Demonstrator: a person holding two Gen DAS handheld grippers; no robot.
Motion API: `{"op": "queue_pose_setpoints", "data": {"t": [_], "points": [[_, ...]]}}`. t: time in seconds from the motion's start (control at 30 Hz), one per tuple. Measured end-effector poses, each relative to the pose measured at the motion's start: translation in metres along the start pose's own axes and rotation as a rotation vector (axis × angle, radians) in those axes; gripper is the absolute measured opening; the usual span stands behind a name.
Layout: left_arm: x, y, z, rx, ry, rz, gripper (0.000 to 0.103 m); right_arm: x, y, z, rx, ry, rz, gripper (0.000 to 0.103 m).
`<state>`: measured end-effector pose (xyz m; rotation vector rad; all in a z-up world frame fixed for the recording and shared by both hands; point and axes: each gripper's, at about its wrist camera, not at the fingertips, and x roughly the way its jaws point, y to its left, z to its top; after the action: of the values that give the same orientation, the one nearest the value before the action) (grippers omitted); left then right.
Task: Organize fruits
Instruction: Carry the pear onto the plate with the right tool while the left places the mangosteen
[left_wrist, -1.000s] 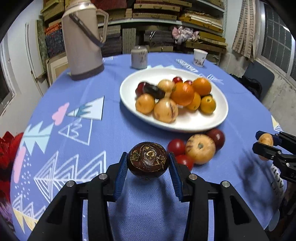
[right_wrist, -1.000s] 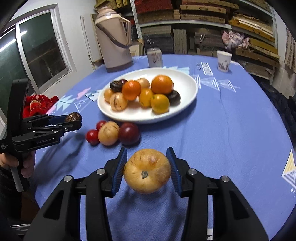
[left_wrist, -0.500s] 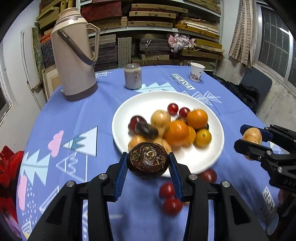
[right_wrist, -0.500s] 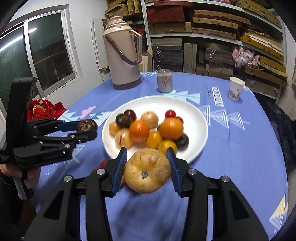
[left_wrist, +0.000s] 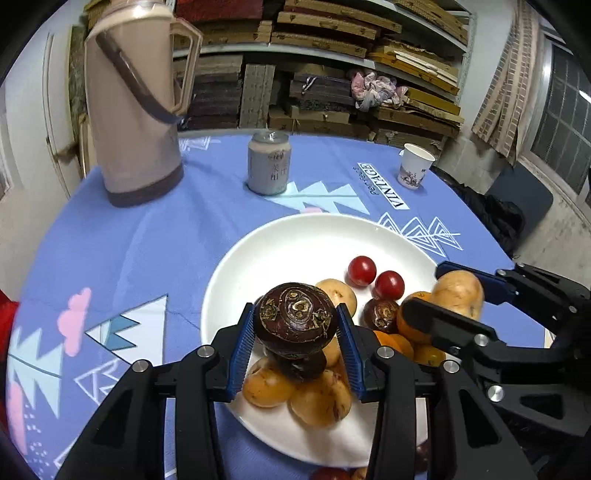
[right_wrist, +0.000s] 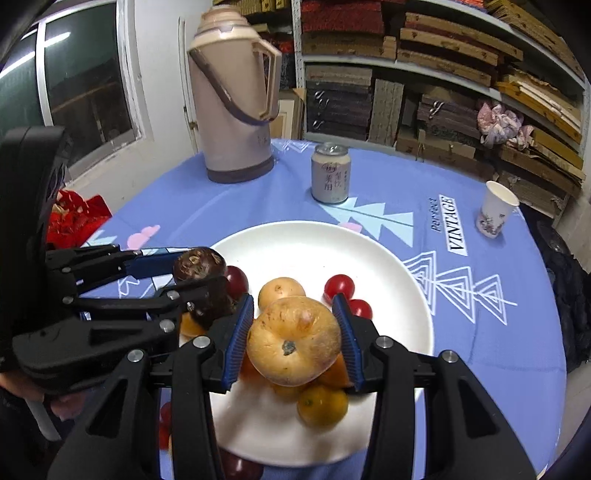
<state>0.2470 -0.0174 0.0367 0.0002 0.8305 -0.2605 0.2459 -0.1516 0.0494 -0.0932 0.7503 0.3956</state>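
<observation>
I am pinching a dark brown, patterned fruit (left_wrist: 294, 320) between the blue pads of my left gripper (left_wrist: 295, 334), and it is hanging over the near side of the white plate (left_wrist: 280, 243), above the pile of tan and orange fruits (left_wrist: 319, 400) lying there. My right gripper (right_wrist: 293, 339) is clamping a pale yellow-brown fruit (right_wrist: 293, 341), stem end facing the camera, and it too is hovering over the plate, just above an orange one (right_wrist: 322, 408). The two grippers are sitting close beside each other over the heap. Two small red fruits (left_wrist: 361, 271) are resting on the plate beyond the pile. A few more red fruits are showing at the near rim, on the blue tablecloth (left_wrist: 155, 236) as far as I can tell, since my fingers are blocking most of them. Farther back, a beige thermos jug (left_wrist: 135, 99), a drink can (left_wrist: 269, 168) and a paper cup (left_wrist: 415, 166) are standing upright on the table.
</observation>
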Motion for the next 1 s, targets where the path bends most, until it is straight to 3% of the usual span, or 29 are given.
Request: {"op": "queue_pose_setpoints", "data": {"t": [0.2,0.3,0.37,0.43,0.67,0.93,1.0], "points": [[0.010,0.012,0.001,-0.040,0.017,-0.005,0.045,0.027,-0.007,0.008,0.026,0.015,0.017,0.044],[0.019,0.024,-0.001,-0.116,0.067,-0.030,0.067,0.033,-0.010,0.007,0.034,0.019,0.010,0.044],[0.021,0.033,-0.003,-0.170,0.079,-0.097,0.070,0.029,-0.013,0.003,0.047,0.003,0.006,0.047],[0.016,0.035,-0.004,-0.183,0.061,-0.099,0.073,0.018,-0.018,0.000,0.065,-0.031,0.013,0.049],[-0.015,0.028,-0.008,-0.123,-0.113,0.028,0.079,-0.039,-0.025,-0.040,0.130,-0.106,0.028,0.064],[-0.050,0.002,-0.030,-0.046,-0.119,0.027,0.080,-0.080,-0.019,-0.097,0.182,-0.089,0.053,0.070],[-0.062,-0.006,-0.040,-0.013,-0.132,0.038,0.085,-0.085,-0.016,-0.106,0.190,-0.085,0.067,0.070]]}}
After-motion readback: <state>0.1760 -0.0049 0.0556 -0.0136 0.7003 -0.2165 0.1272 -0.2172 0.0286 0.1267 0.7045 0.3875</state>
